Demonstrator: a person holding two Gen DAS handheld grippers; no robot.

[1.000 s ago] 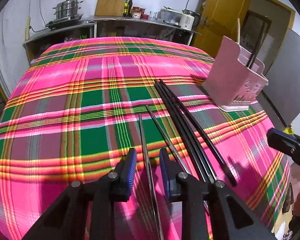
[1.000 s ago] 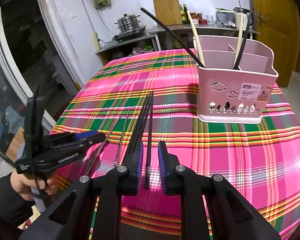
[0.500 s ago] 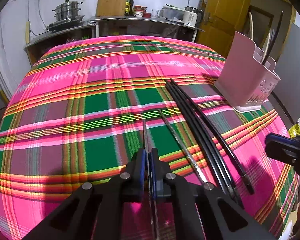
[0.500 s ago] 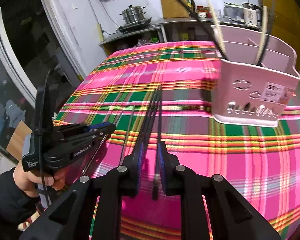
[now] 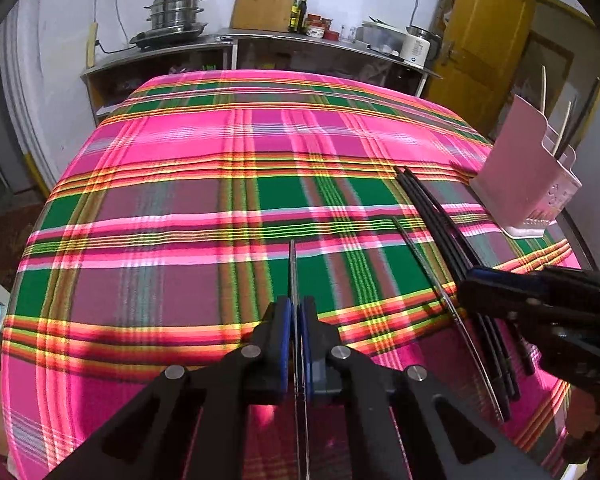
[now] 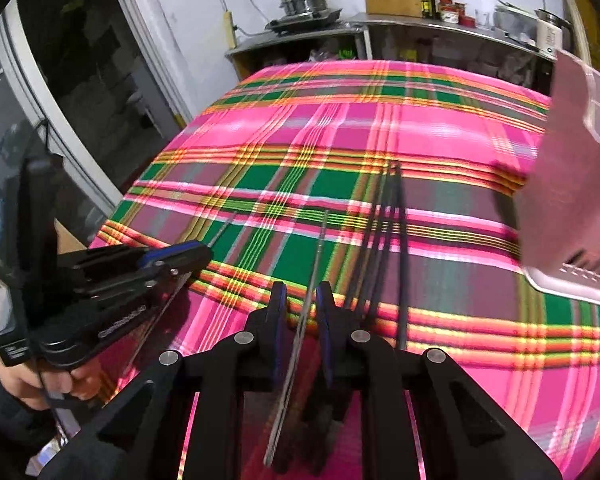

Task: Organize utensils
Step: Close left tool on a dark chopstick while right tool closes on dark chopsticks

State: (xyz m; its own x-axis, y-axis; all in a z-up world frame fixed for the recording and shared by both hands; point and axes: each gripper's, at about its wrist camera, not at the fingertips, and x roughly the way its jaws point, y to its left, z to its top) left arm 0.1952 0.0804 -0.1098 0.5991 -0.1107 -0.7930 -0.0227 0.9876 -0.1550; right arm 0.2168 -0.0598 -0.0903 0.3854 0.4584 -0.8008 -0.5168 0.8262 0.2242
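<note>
On the table, a pink-green plaid cloth [image 5: 180, 200] covers the whole top. Pink utensil basket [image 5: 528, 184] sits at the 3 o'clock edge of the left wrist view, with pale and dark chopsticks standing in it; same basket shows blurred at 3 o'clock in the right wrist view.

Black chopsticks [image 5: 440, 224] lie bundled on the cloth, running from centre-right down toward 4 o'clock, just beside the basket's near corner — the exact count is unclear.

Left gripper [image 5: 296, 312] — jaws pinched tight on 1 metal chopstick [image 5: 293, 268], whose tip points to 12 o'clock above the pads.

Right gripper [image 6: 302, 304] — jaws at a narrow gap, a 2nd metal chopstick [image 6: 320, 240] lying between them without pad contact that I can see. Black bundle sits just to its 2 o'clock side.

Person's hand [image 6: 32, 384] holds the left tool at 8 o'clock.
</note>
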